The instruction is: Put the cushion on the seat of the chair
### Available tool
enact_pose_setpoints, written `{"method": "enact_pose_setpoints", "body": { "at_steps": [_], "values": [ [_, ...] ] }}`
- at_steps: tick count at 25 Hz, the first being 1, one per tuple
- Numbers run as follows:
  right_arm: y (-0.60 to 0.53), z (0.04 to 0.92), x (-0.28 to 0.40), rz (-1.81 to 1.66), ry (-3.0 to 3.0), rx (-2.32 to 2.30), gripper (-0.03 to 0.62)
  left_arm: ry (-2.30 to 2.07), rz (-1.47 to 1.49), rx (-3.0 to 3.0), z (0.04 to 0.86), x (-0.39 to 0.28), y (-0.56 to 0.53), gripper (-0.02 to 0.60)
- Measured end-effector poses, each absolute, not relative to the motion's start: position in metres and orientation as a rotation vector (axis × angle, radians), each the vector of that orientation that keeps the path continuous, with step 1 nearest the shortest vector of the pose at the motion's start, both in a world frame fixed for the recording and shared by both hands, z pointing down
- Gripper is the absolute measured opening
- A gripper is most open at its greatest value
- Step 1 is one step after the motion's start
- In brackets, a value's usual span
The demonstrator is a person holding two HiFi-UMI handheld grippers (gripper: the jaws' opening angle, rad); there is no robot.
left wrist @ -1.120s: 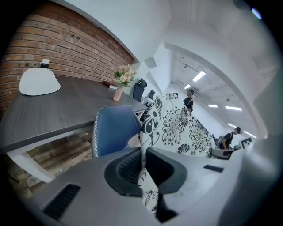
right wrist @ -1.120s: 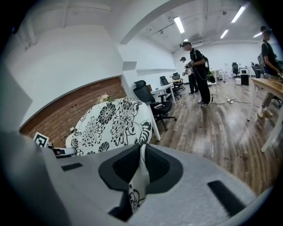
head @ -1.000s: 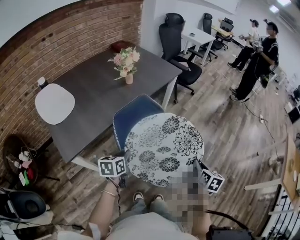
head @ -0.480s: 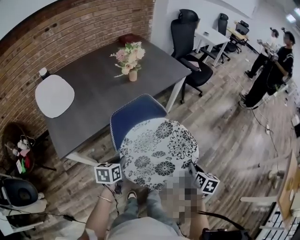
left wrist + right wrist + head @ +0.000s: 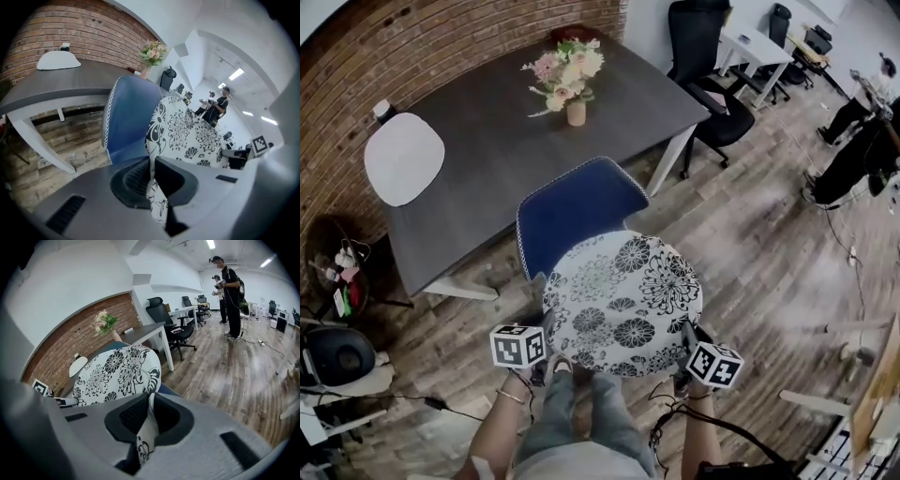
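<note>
Left gripper (image 5: 151, 172) pinching cushion (image 5: 623, 300) edge, right gripper (image 5: 149, 417) likewise, both angled down

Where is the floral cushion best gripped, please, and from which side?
By its near rim, from the person's side, one grip toward each end. The cushion is flat, wide and looks soft, so its edge fits between jaws and two spread grips should keep it level. The left gripper and right gripper pinch it so above the blue chair.
</note>
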State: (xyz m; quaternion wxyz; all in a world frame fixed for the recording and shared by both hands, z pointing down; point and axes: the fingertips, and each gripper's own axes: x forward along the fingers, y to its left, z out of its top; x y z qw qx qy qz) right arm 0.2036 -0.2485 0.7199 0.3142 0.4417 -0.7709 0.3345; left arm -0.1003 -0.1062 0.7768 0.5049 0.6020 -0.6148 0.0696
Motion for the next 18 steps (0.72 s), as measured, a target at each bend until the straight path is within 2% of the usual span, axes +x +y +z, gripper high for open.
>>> {"method": "enact_pose_setpoints", "body": {
  "at_steps": [2,6,8,18],
  "values": [
    [-0.252,0.711,0.198,0.904,-2.017,1.13,0.029,-1.478,0.184,1.423,0.764,-0.101,-0.107,0.013],
    [-0.267,0.622,0.176,0.981,-1.983,1.074,0.029,-1.456,0.269,1.37,0.661,-0.116,-0.119,0.013],
    [-0.27,0.6,0.172,1.016,-1.962,1.058,0.029,-1.441,0.304,1.345,0.636,-0.118,-0.12,0.012],
    [-0.257,0.648,0.183,1.054,-1.874,1.01,0.029,-1.408,0.284,1.229,0.69,-0.11,-0.1,0.013]
  ]
}}
